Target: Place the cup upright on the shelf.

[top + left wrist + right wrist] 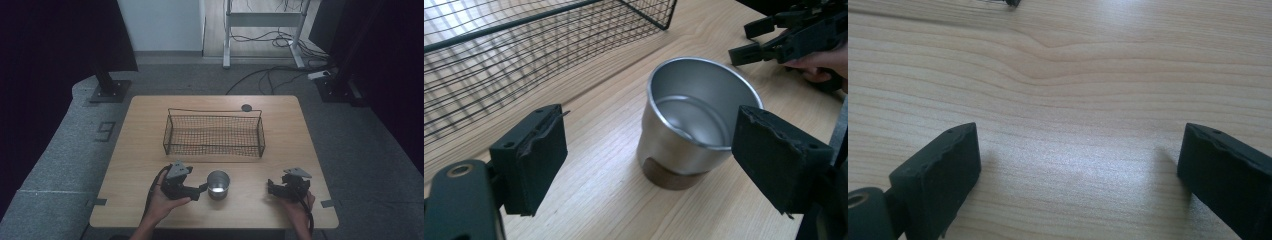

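We are looking at a small round brushed-steel cup with a brown base (218,184), standing upright and empty on the pale wooden counter (280,125), near its front edge and between the two hands. Just to its left, the left gripper (201,190) is pointing at it with its fingers (531,155) spread wide; in the left gripper view the cup (696,122) is sitting ahead of the gap, nearer the right finger, and nothing is touching it yet. We judge that the reach is the step in hand, and the grasp is not yet made. The next move is calling for the left gripper to advance until the cup wall lies squarely between the fingers, then to close gently, since the smooth tapered metal could slip or tip. Behind the cup, well apart, a black wire-mesh rectangular basket (214,134) is standing empty, a likely destination. The right gripper (271,189) is resting farther right, its fingers (940,170) also spread over bare wood.
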A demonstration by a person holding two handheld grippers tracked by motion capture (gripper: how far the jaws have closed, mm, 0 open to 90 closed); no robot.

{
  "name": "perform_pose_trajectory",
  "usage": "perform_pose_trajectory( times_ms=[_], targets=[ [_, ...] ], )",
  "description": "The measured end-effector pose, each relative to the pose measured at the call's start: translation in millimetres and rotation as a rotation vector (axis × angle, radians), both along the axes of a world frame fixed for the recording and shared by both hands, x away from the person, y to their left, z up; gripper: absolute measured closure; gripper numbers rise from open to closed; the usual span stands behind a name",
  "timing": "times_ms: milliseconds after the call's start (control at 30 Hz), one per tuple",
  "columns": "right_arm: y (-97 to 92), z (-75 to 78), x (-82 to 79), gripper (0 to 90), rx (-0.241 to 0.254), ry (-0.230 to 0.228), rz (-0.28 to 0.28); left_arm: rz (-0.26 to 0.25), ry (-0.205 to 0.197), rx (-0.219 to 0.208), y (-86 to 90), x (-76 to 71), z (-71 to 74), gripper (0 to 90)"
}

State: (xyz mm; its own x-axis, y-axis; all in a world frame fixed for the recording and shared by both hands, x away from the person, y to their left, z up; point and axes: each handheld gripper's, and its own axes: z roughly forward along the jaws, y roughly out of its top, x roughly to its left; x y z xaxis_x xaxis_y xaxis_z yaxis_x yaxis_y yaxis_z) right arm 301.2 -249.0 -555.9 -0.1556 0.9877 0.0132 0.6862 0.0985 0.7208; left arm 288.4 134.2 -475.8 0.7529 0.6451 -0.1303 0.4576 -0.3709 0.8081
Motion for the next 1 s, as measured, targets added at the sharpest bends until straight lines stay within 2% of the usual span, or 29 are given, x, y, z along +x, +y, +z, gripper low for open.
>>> perform_pose_trajectory(
  times_ms=[67,300,467,633,800,1000],
  targets=[
    [0.0,0.0,0.0,3.6,0.000,0.000,0.000,-0.008,-0.003,-0.001,-3.5,0.0,-0.9,14.3],
    [0.0,0.0,0.0,3.6,0.000,0.000,0.000,-0.029,0.023,0.021,-20.5,2.9,-7.3,11.5],
    [0.0,0.0,0.0,3.6,0.000,0.000,0.000,-0.029,0.036,0.030,-30.4,3.9,-10.4,10.9],
    [0.0,0.0,0.0,3.6,0.000,0.000,0.000,-0.061,0.039,0.013,-34.7,2.0,-9.1,8.6],
    [0.1,0.0,0.0,3.6,0.000,0.000,0.000,-0.072,0.026,0.005,-33.7,-1.9,-7.1,7.9],
    [0.0,0.0,0.0,3.6,0.000,0.000,0.000,-0.072,0.029,0.034,-42.4,-0.4,-11.3,7.8]
  ],
)
